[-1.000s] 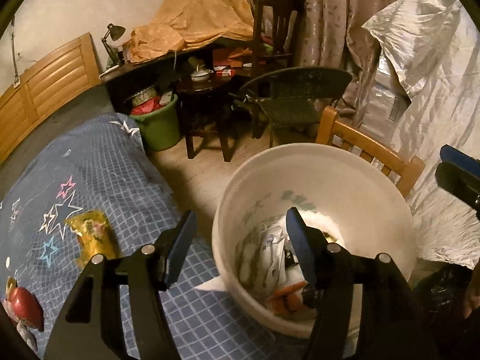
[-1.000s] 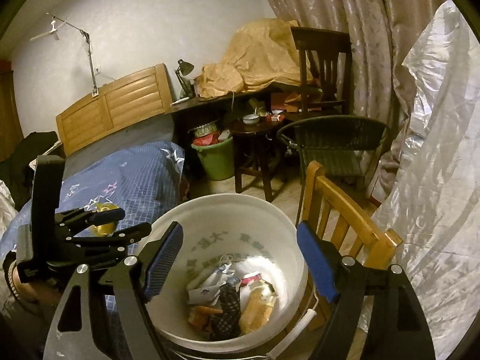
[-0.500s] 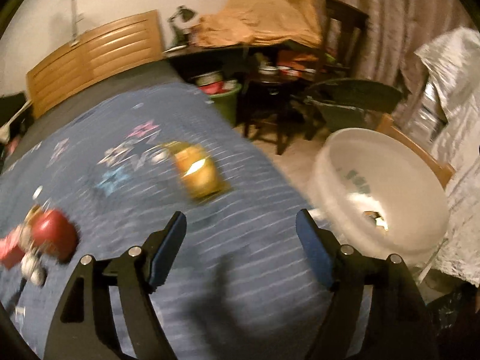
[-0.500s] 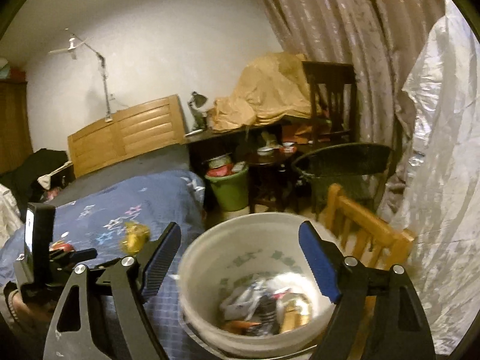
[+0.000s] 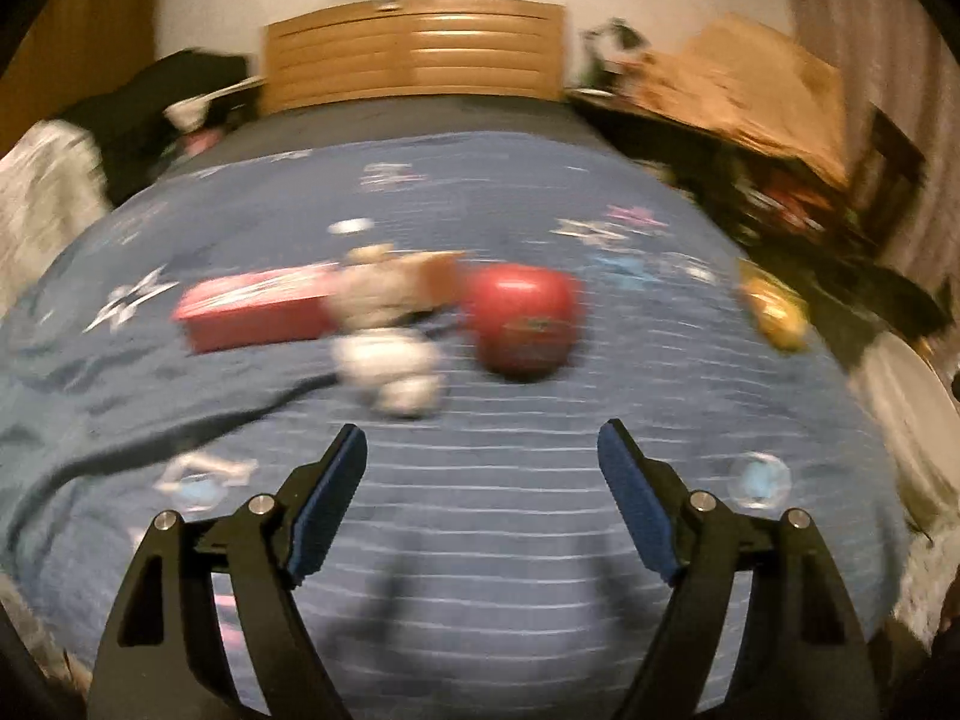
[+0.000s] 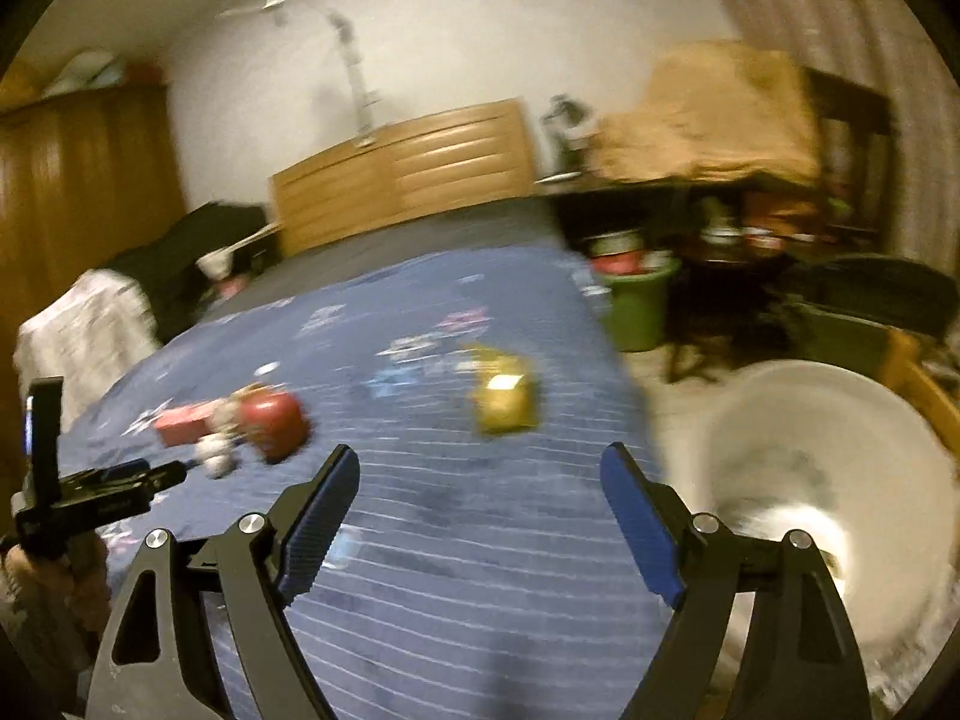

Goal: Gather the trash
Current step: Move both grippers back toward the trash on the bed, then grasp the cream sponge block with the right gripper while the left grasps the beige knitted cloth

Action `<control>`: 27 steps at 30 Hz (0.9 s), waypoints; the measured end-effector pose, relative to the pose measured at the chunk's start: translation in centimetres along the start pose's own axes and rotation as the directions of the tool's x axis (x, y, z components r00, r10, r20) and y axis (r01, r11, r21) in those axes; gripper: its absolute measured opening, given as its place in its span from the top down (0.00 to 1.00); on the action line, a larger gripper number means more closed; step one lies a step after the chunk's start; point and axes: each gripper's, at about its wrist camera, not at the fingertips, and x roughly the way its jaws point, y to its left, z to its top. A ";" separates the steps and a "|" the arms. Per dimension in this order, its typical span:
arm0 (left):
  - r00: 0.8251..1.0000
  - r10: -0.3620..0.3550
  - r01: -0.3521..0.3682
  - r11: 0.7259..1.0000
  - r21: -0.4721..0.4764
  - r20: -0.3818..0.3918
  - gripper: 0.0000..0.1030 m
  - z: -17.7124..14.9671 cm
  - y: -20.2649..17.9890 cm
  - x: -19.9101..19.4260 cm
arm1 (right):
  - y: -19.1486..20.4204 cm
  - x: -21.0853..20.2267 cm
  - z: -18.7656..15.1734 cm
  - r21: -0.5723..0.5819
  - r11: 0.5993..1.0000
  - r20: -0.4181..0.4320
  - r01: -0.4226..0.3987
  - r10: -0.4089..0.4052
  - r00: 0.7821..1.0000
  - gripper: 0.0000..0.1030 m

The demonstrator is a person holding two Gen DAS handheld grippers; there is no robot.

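Both views are motion-blurred. On the blue star-print bedspread (image 5: pixel 480 510) lie a red round container (image 5: pixel 525 324), a red flat box (image 5: pixel 258 306), crumpled white and tan litter (image 5: pixel 390 336) and a yellow wrapper (image 5: pixel 774 312). My left gripper (image 5: pixel 480 456) is open and empty, above the bedspread just short of the litter. My right gripper (image 6: pixel 480 474) is open and empty over the bed, with the yellow wrapper (image 6: pixel 504 396) ahead and the red container (image 6: pixel 273 423) to the left. The white trash bucket (image 6: pixel 828 480) stands at the right beside the bed.
A wooden headboard (image 5: pixel 414 48) stands at the far end of the bed. A green bin (image 6: pixel 639 306), a dark table and chairs crowd the floor at the right. Dark and white bedding (image 6: pixel 90 324) is piled at the left. The left gripper shows at the right wrist view's left edge (image 6: pixel 96 492).
Both grippers have swung left, away from the white bucket and over the bed. The red container, box and litter have come into the middle of the left wrist view. Both stay open and empty.
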 end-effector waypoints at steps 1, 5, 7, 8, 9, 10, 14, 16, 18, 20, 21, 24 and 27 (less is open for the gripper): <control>1.000 0.017 -0.016 0.999 -0.027 0.002 0.26 -0.1 1.6 -0.1 | 1.8 1.3 0.7 -0.022 0.999 -0.022 -0.045 0.045 0.999 0.20; 0.998 0.059 -0.058 0.990 -0.132 0.002 0.26 -0.8 7.2 -0.5 | 7.9 5.8 3.4 -0.095 0.979 -0.086 -0.178 0.170 0.982 0.20; 0.998 0.064 -0.063 0.983 -0.175 -0.001 0.27 -1.1 9.0 -0.5 | 10.8 7.9 4.8 -0.142 0.967 -0.113 -0.212 0.197 0.974 0.20; 0.998 0.060 -0.060 0.980 -0.189 -0.001 0.28 -1.3 9.5 -0.5 | 13.3 9.8 5.7 -0.190 0.951 -0.152 -0.245 0.218 0.964 0.20; 0.998 0.055 -0.054 0.978 -0.199 -0.002 0.31 -1.4 10.3 -0.4 | 14.9 10.9 6.2 -0.219 0.940 -0.177 -0.261 0.225 0.958 0.20; 0.999 0.045 -0.046 0.978 -0.204 -0.006 0.33 -1.4 10.9 -0.2 | 16.6 12.3 6.9 -0.255 0.925 -0.211 -0.281 0.231 0.950 0.20; 1.000 0.016 -0.017 0.978 -0.207 -0.005 0.40 -0.9 12.6 0.3 | 24.0 19.7 9.9 -0.392 0.843 -0.383 -0.368 0.214 0.898 0.20; 1.000 0.006 -0.005 0.976 -0.218 0.002 0.40 -0.5 13.7 0.5 | 25.7 22.8 10.7 -0.396 0.826 -0.447 -0.401 0.208 0.870 0.20; 1.000 -0.002 0.004 0.972 -0.233 0.006 0.40 -0.1 15.0 0.6 | 27.6 26.5 11.1 -0.389 0.806 -0.539 -0.447 0.195 0.819 0.20; 1.000 -0.012 0.013 0.967 -0.254 0.004 0.40 -0.1 16.1 0.7 | 29.3 29.9 10.8 -0.372 0.794 -0.618 -0.482 0.175 0.766 0.20; 1.000 -0.018 0.017 0.965 -0.262 0.001 0.40 -0.1 16.5 0.8 | 29.5 30.8 10.2 -0.360 0.793 -0.642 -0.492 0.172 0.747 0.20; 1.000 -0.026 0.022 0.955 -0.295 -0.011 0.40 -0.4 18.0 1.3 | 29.5 33.7 8.9 -0.317 0.816 -0.692 -0.484 0.150 0.706 0.20; 0.999 -0.035 0.025 0.946 -0.322 -0.025 0.40 -0.7 19.0 2.0 | 29.2 36.1 8.3 -0.241 0.852 -0.722 -0.464 0.162 0.673 0.20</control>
